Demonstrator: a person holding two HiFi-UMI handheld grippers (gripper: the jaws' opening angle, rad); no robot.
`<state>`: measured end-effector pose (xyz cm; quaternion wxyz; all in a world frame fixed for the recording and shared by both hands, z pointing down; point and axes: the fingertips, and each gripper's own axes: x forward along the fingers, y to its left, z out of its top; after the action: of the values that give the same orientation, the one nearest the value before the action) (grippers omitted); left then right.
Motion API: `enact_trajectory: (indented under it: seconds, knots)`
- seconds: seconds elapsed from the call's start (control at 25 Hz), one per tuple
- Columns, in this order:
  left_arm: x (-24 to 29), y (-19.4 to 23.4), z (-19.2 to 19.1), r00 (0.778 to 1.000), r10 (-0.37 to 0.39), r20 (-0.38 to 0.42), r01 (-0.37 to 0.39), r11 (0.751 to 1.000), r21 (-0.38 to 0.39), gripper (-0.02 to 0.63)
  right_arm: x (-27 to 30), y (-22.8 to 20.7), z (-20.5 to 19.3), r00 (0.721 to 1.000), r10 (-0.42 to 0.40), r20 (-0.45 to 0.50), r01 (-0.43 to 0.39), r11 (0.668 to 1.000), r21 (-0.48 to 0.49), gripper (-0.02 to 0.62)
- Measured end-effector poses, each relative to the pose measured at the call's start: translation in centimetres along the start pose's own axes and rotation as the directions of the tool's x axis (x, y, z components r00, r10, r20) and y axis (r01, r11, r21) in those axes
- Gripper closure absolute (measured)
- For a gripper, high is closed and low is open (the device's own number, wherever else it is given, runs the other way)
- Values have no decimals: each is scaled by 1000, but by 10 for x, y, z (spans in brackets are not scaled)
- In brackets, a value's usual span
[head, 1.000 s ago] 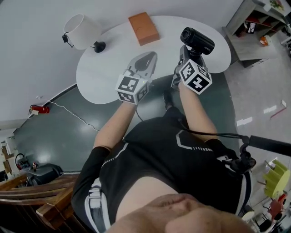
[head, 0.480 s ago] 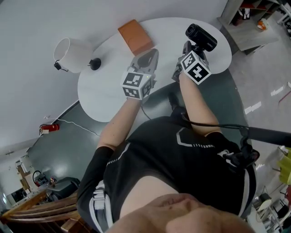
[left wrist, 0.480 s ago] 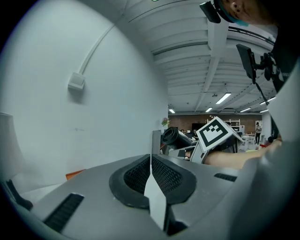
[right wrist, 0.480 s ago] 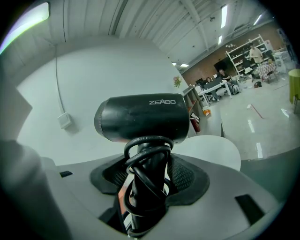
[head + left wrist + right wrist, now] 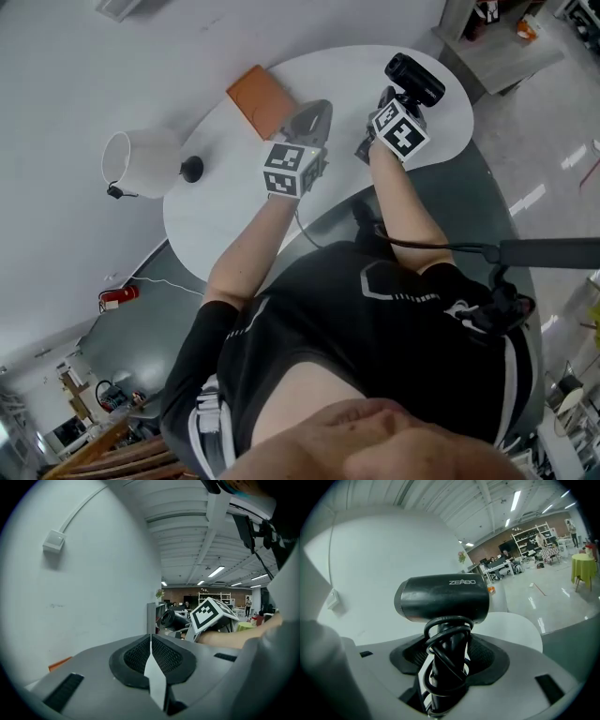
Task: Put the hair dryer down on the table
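A black hair dryer (image 5: 443,597) with its cord wound round the handle stands upright between the jaws of my right gripper (image 5: 447,653), which is shut on the handle. In the head view the hair dryer (image 5: 414,80) hangs over the right part of the round white table (image 5: 234,197), in front of the right gripper (image 5: 386,98). My left gripper (image 5: 317,112) hovers over the table's middle, beside the right one; its jaws meet with nothing between them (image 5: 151,641). From the left gripper view the hair dryer (image 5: 172,619) shows to the right.
An orange box (image 5: 261,98) lies on the table just left of the left gripper. A lamp with a white shade (image 5: 141,161) and black base (image 5: 191,169) stands at the table's left edge. A grey shelf unit (image 5: 487,42) stands beyond the table at top right.
Both grippers have moved further out over the table and a little lower, the right one carrying the hair dryer. The head view has turned, so lamp and box sit further left.
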<state>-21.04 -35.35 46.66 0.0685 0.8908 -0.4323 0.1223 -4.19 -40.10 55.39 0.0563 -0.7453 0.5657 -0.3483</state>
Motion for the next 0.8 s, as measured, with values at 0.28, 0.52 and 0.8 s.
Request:
enact_trajectory:
  seconds: [0.28,0.52,0.8]
  knots:
    - [55,19,-15,997,-48,-61,49,999,12,572,53,-27,7,993,-118,-18,119,992,39,330]
    - [97,27,-32,991,-74,-113,76,997,11,572,99,-49,4,974,-213,-79,221,968,116,331]
    - [133,41,-37,985,-81,-151,83,997,7,572,140,-64,-5,947,-289,-143,308,942,135,330]
